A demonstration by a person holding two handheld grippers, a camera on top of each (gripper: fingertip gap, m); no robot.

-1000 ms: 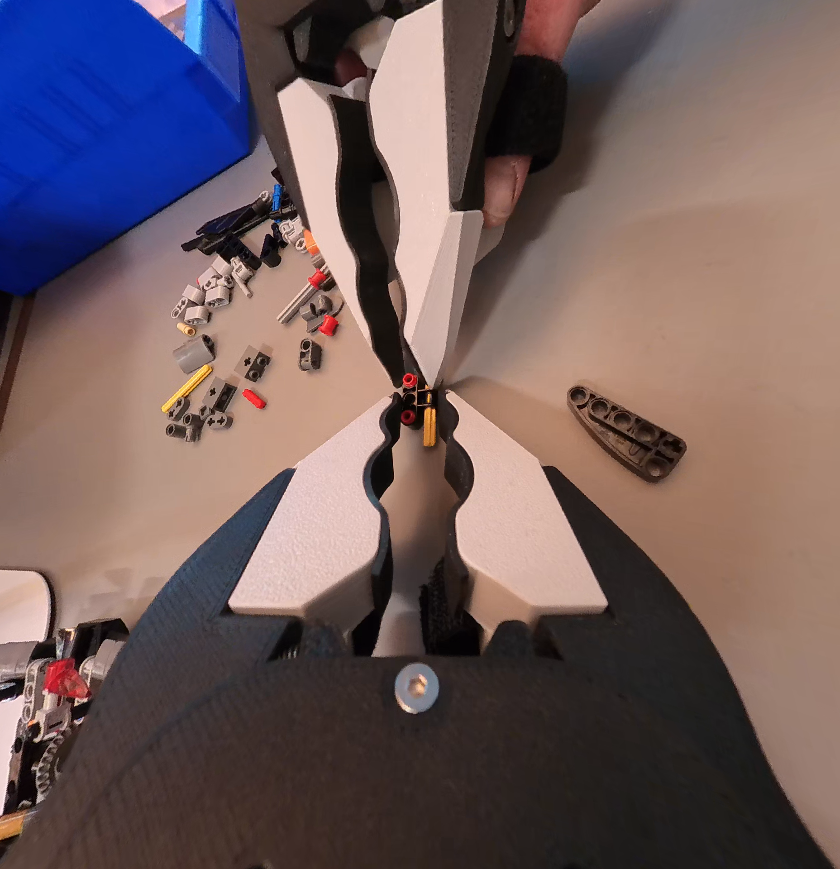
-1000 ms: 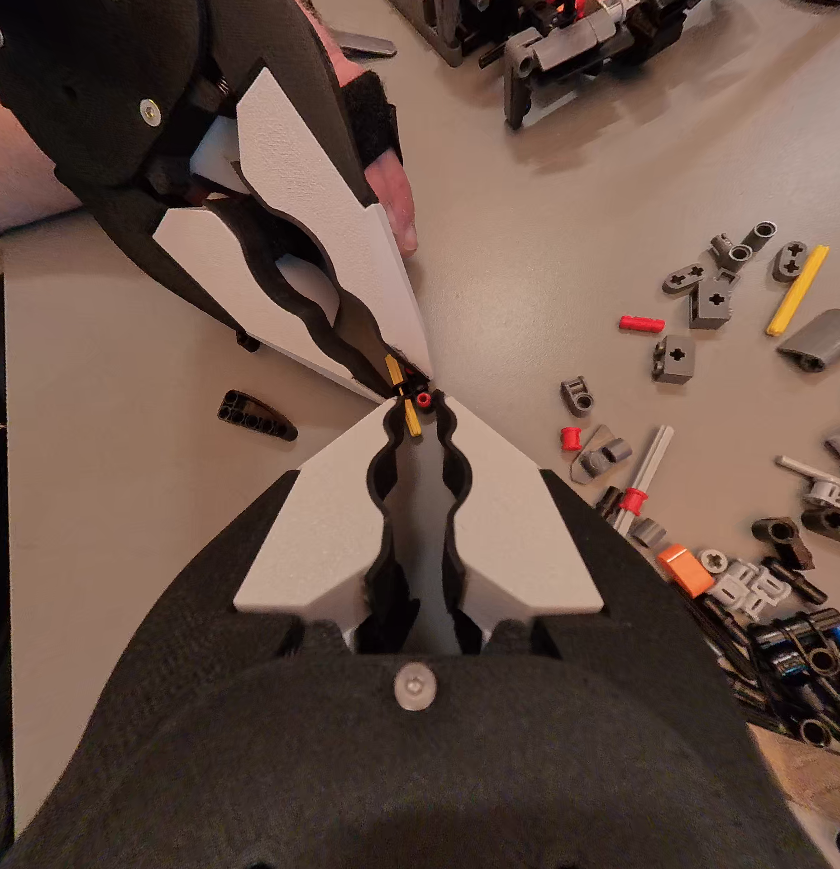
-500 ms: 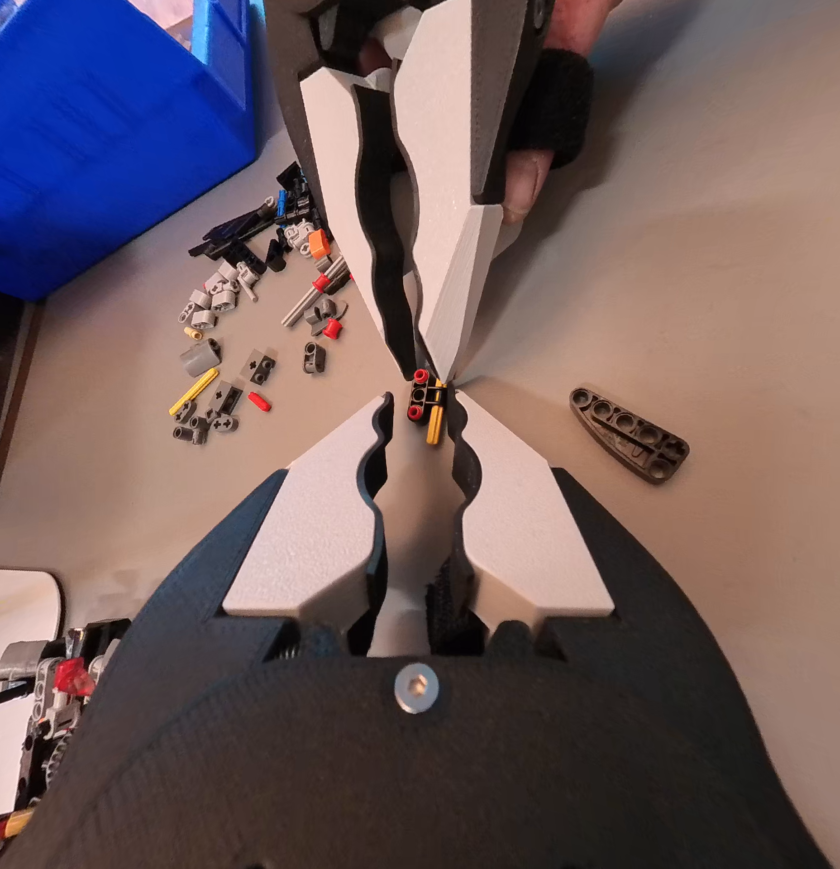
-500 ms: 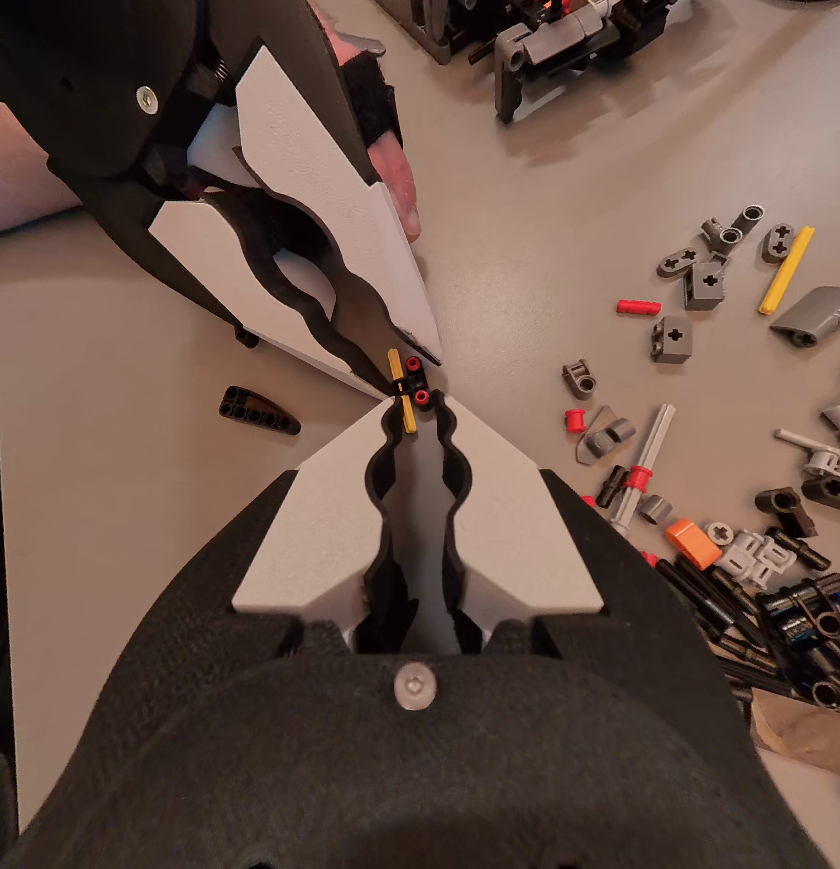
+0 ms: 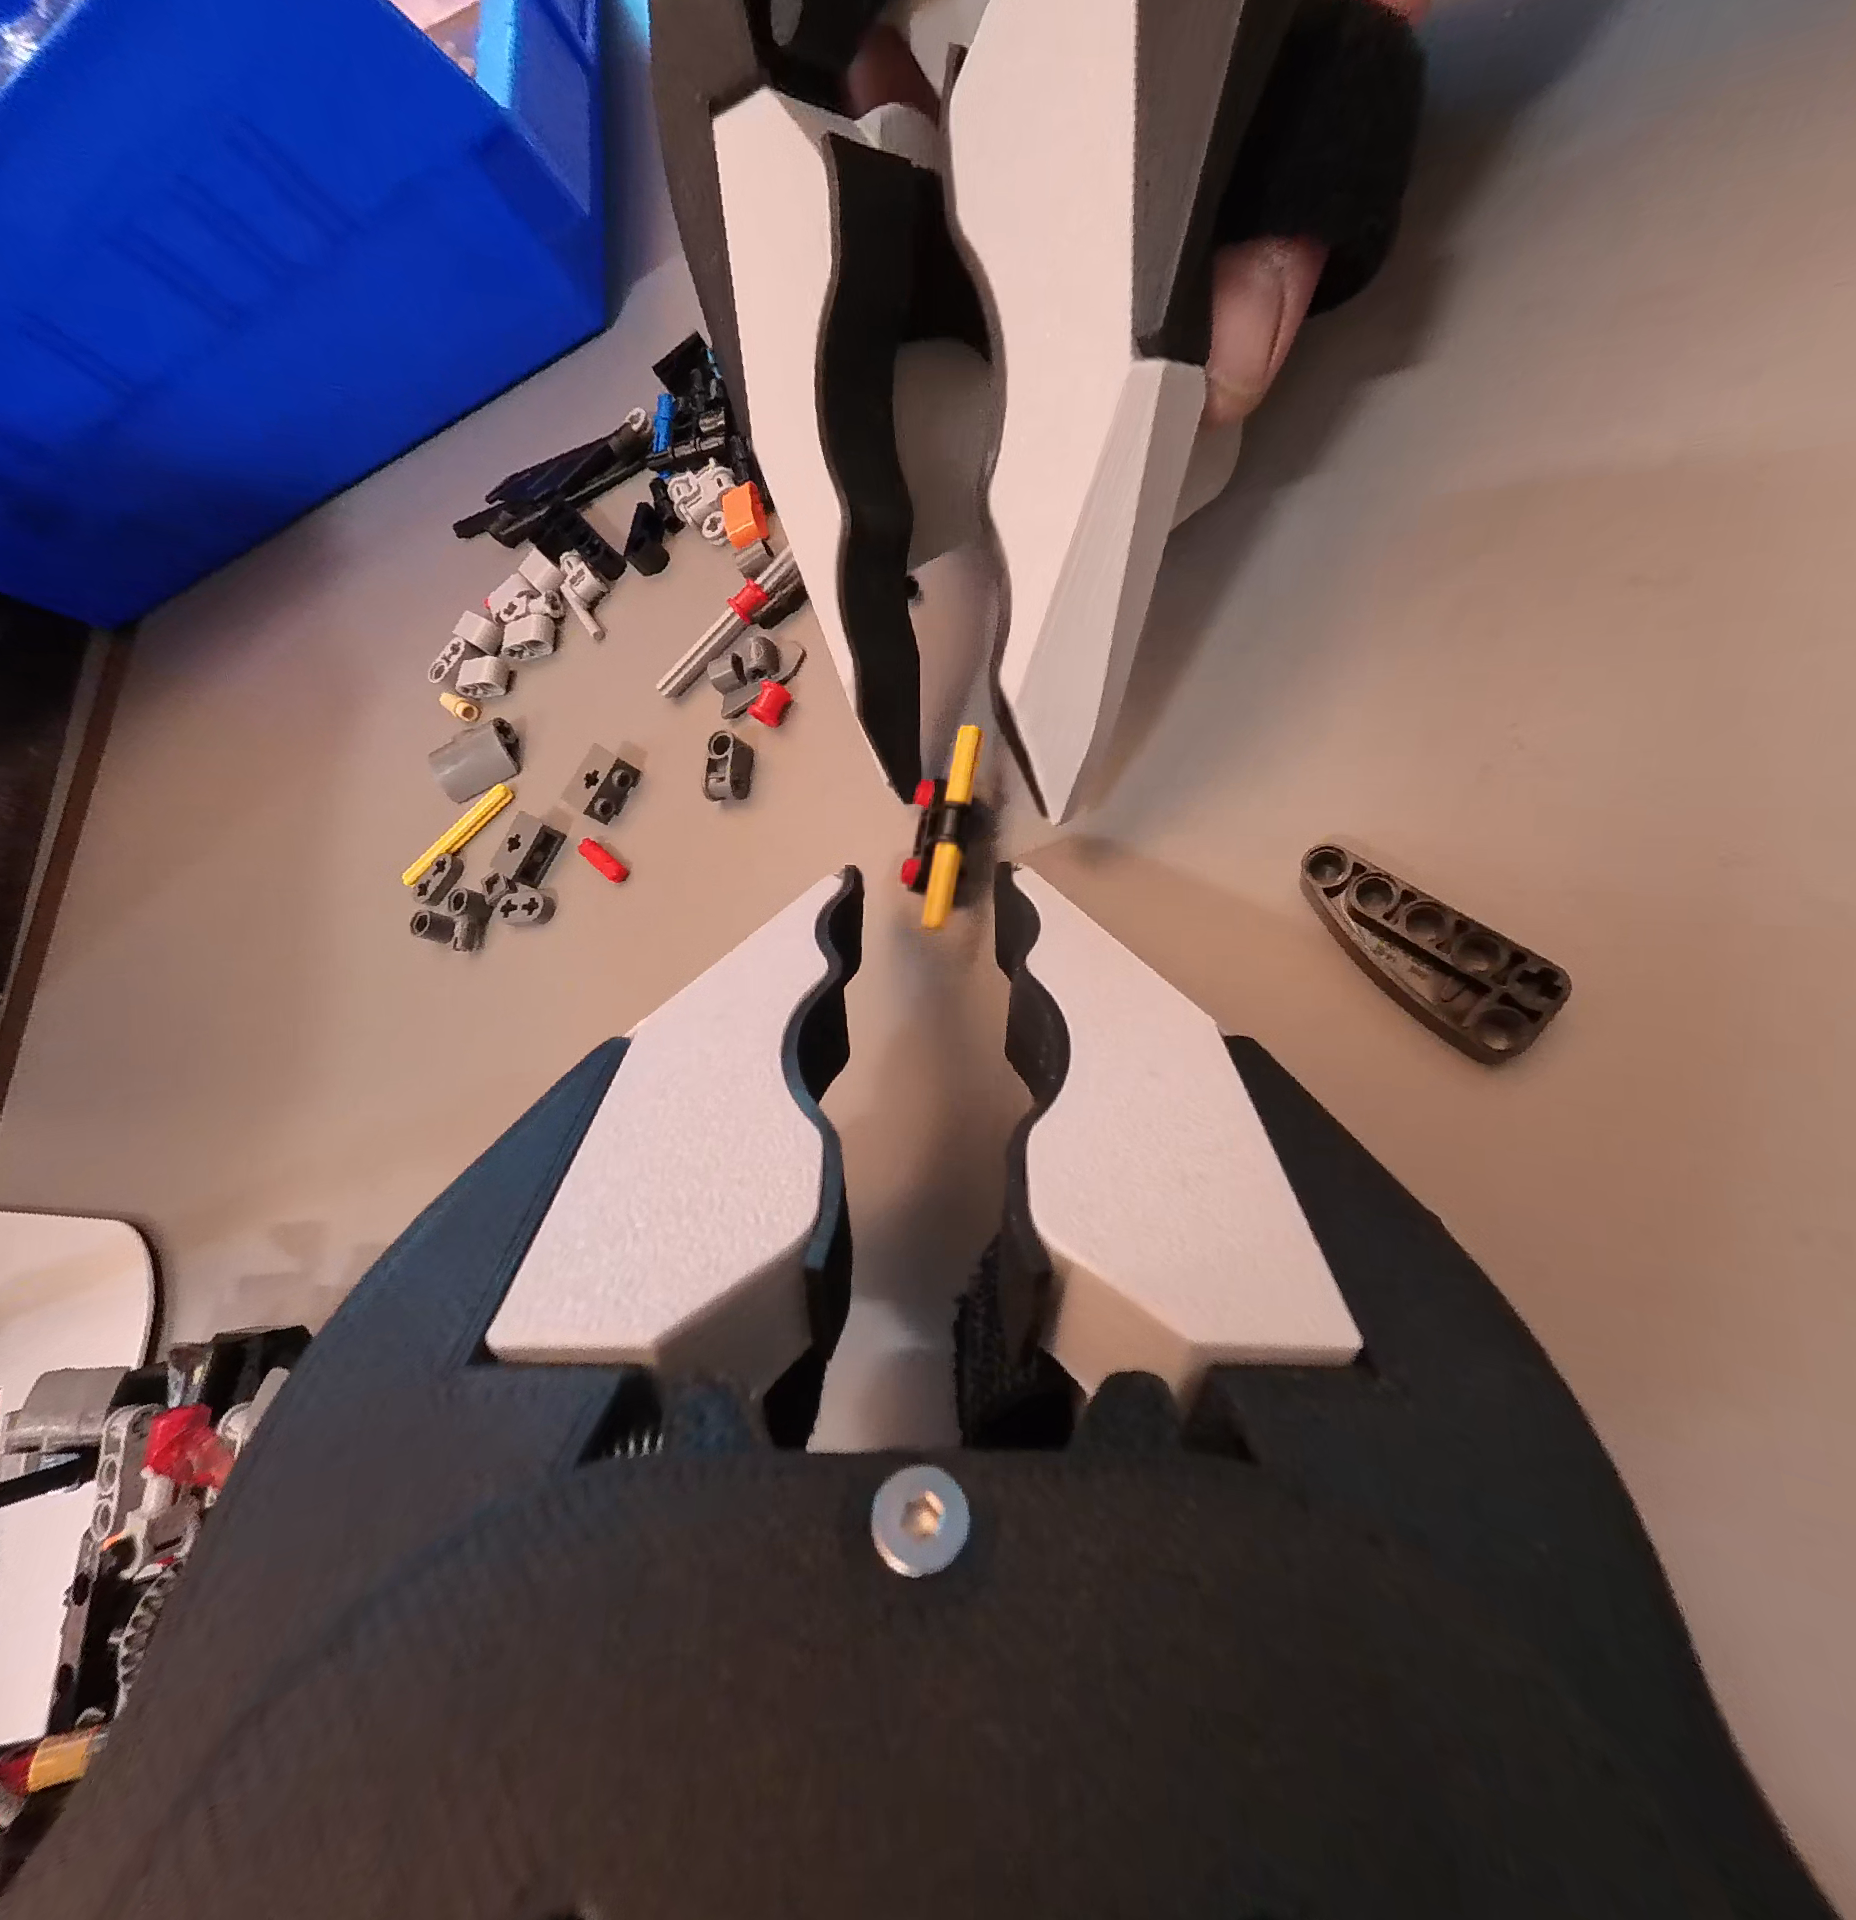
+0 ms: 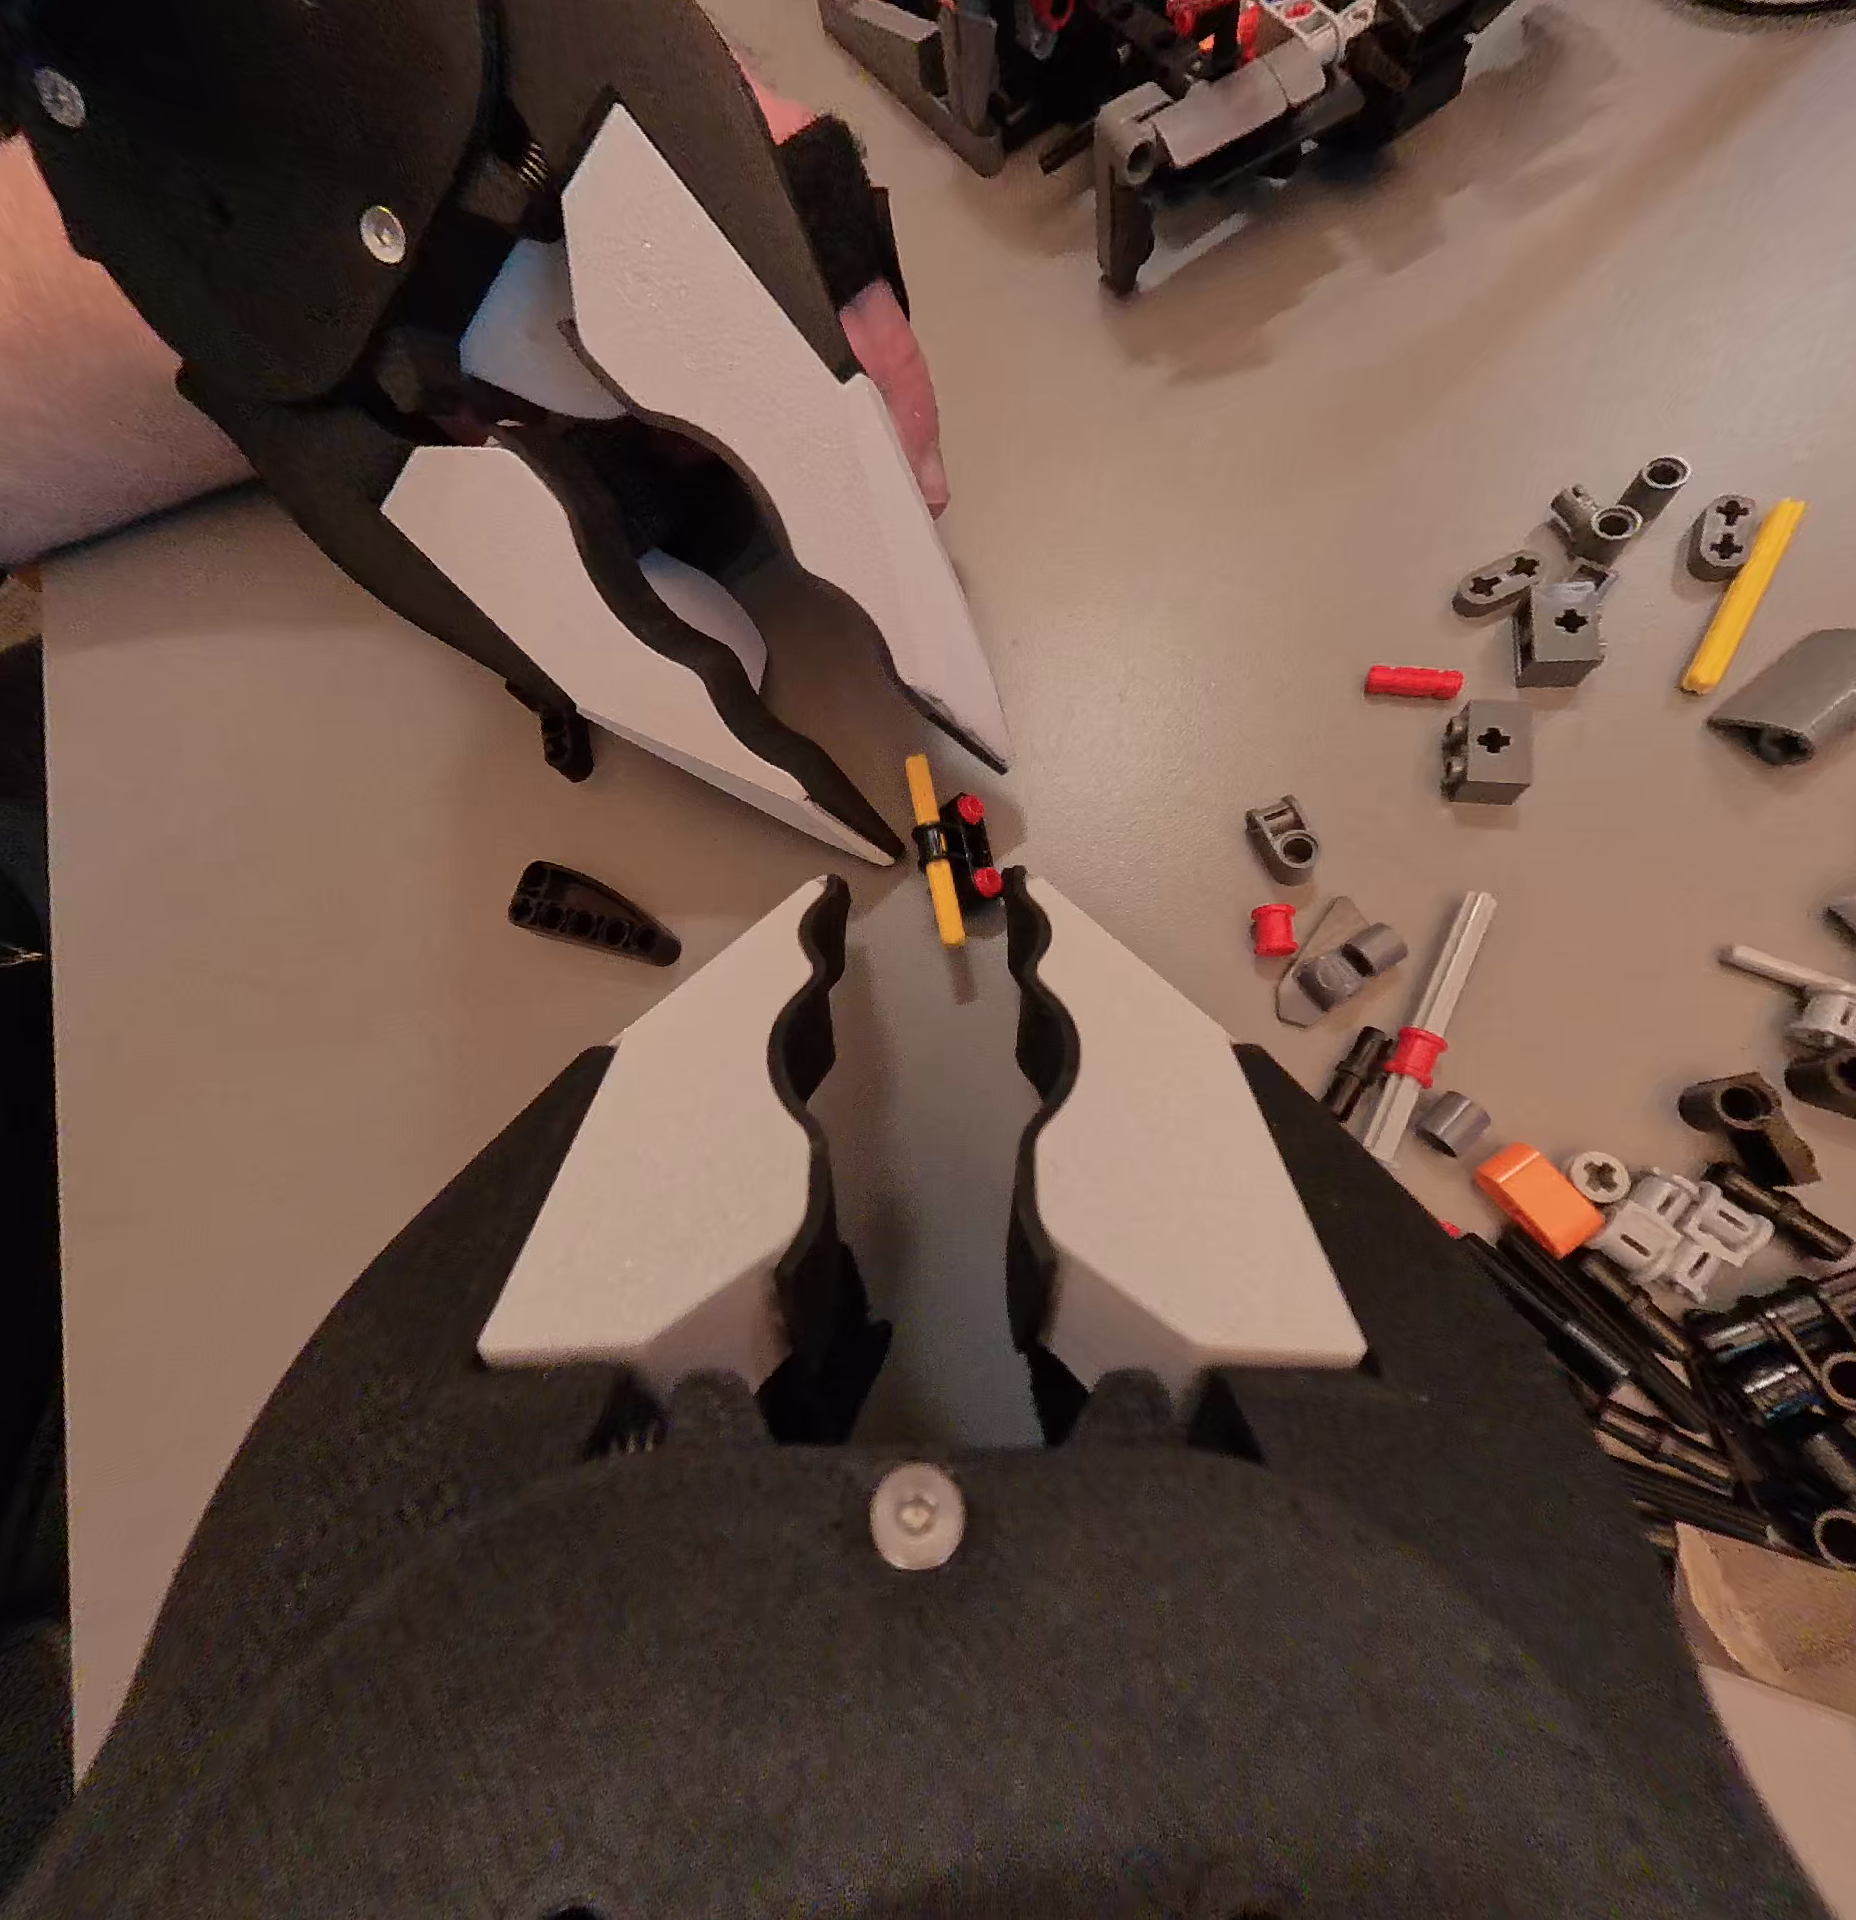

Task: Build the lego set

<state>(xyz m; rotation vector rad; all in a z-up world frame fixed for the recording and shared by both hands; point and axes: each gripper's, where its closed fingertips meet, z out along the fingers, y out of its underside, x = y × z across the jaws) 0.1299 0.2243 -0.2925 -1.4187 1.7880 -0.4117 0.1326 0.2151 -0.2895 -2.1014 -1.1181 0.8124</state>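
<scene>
A small assembly [image 5: 943, 828] of a black connector, red pins and a yellow axle lies on the beige table between the two grippers. It also shows in the right wrist view [image 6: 953, 847]. My left gripper [image 5: 929, 883] is open, its tips just short of the assembly. My right gripper [image 6: 926, 885] is open too, and its right fingertip is close beside a red pin. Each gripper faces the other tip to tip. The right gripper [image 5: 976, 805] shows at the top of the left wrist view, the left gripper [image 6: 939, 810] at the upper left of the right wrist view.
A dark curved beam [image 5: 1433, 971] lies apart on the table, also in the right wrist view [image 6: 591, 914]. Several loose parts [image 5: 550, 727] [image 6: 1526, 675] are spread beside a blue bin [image 5: 228, 260]. The partly built model [image 6: 1215, 94] [image 5: 124, 1455] stands near the left gripper's side.
Both grippers were shut on the small assembly a second ago. The left opened first, then the right, and the assembly now rests on the table between them.
</scene>
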